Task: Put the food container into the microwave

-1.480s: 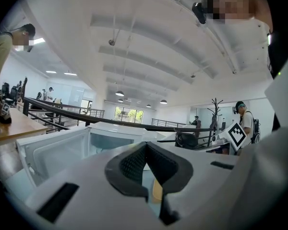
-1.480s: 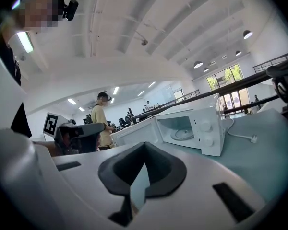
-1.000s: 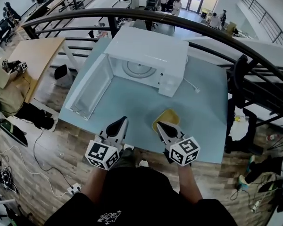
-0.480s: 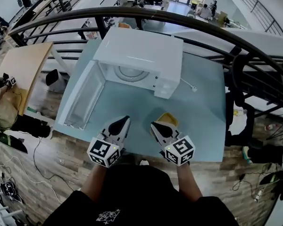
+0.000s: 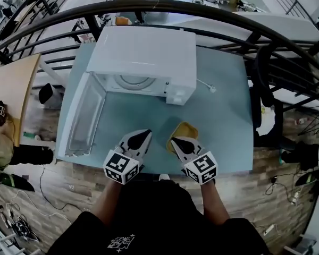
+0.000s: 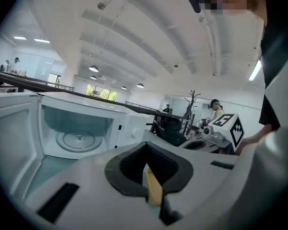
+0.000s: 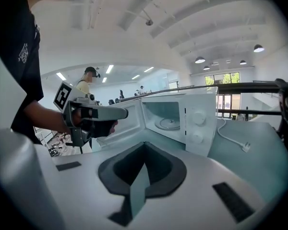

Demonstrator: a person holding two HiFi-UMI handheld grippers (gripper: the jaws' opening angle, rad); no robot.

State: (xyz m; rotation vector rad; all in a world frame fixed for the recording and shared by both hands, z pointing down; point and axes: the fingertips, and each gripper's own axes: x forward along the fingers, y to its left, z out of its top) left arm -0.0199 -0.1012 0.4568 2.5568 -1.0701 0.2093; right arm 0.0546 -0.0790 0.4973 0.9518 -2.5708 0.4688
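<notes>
Plainly, little of the task is done. At the far left the microwave (image 5: 143, 52) stands with its door (image 5: 84, 113) swung wide and its cavity empty, so opening it needs no doing. The left gripper (image 5: 142, 136) hovers over the near table (image 5: 223, 116), jaws drawn to a slit, gripping nothing. Just right of it the yellow food container (image 5: 185, 129) sits on the table, not lifted. The right gripper (image 5: 177, 141), likewise nearly closed and empty, overlaps the container's near edge; whether they touch cannot be told. Grasping, carrying and placing remain. Only the left gripper view shows the glass turntable (image 6: 79, 139) and a yellow sliver through its slit; the right gripper view shows only table there.
</notes>
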